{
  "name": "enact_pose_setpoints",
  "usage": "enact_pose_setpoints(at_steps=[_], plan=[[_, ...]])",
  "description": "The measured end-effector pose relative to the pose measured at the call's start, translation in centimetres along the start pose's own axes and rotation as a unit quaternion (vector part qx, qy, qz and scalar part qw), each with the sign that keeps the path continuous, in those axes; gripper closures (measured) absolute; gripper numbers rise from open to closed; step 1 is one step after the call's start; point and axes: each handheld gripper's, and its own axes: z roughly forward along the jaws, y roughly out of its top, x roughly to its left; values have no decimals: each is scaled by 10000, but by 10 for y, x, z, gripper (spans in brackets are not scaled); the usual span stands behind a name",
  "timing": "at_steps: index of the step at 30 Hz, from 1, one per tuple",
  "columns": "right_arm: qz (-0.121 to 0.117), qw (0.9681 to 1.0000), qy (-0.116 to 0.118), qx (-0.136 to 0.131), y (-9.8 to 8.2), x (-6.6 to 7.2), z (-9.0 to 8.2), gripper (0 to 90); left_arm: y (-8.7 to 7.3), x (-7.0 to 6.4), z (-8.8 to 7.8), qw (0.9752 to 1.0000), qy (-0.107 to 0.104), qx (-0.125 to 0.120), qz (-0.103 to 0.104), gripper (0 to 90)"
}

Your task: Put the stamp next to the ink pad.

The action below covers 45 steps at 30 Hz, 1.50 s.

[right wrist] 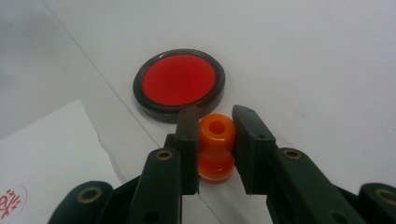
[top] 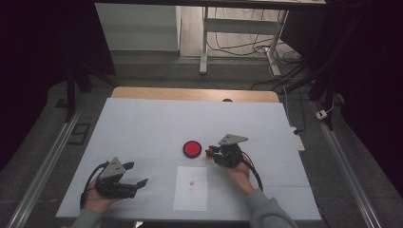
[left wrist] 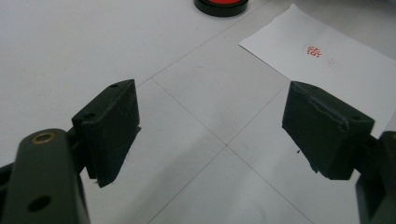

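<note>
An orange stamp [right wrist: 215, 142] stands upright just in front of a round red ink pad [right wrist: 179, 80] with a black rim. My right gripper [right wrist: 215, 135] is shut on the stamp's narrow neck, one pad on each side. In the high view the right gripper [top: 209, 152] sits right of the ink pad [top: 192, 148]. A white sheet of paper [top: 191, 187] with a small red imprint [left wrist: 314, 51] lies nearer the person. My left gripper [top: 136, 174] rests at the table's left front, with its jaws wide open and nothing but bare table between them [left wrist: 212, 130].
The table top [top: 142, 128] is white with thin seam lines. A wooden edge [top: 190, 93] runs along its far side. Beyond it are desk legs and cables [top: 266, 47] on the floor. A metal rail [top: 47, 156] flanks the left side.
</note>
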Motion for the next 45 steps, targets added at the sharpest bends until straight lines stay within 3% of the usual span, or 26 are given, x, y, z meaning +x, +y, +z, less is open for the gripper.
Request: enact_pose_setpoints(at_steps=[4, 11, 19, 38, 45], plan=[[-3, 10000, 23, 45, 0, 0, 0, 618, 0, 0, 0, 10000, 6, -7, -10, 195], [41, 9997, -11, -223, 5, 0, -13, 495, 0, 1, 0, 10000, 16, -11, -27, 195], [-51, 9988, 79, -471, 1, 1, -48, 477, -1, 3, 0, 9999, 76, 32, -108, 196], [-110, 9979, -244, -587, -51, -5, -131, 469, 0, 3, 4, 9998, 63, 61, -151, 199], [-111, 9976, -323, -603, -66, -10, -150, 470, 0, 4, 5, 9998, 94, 48, -168, 199]])
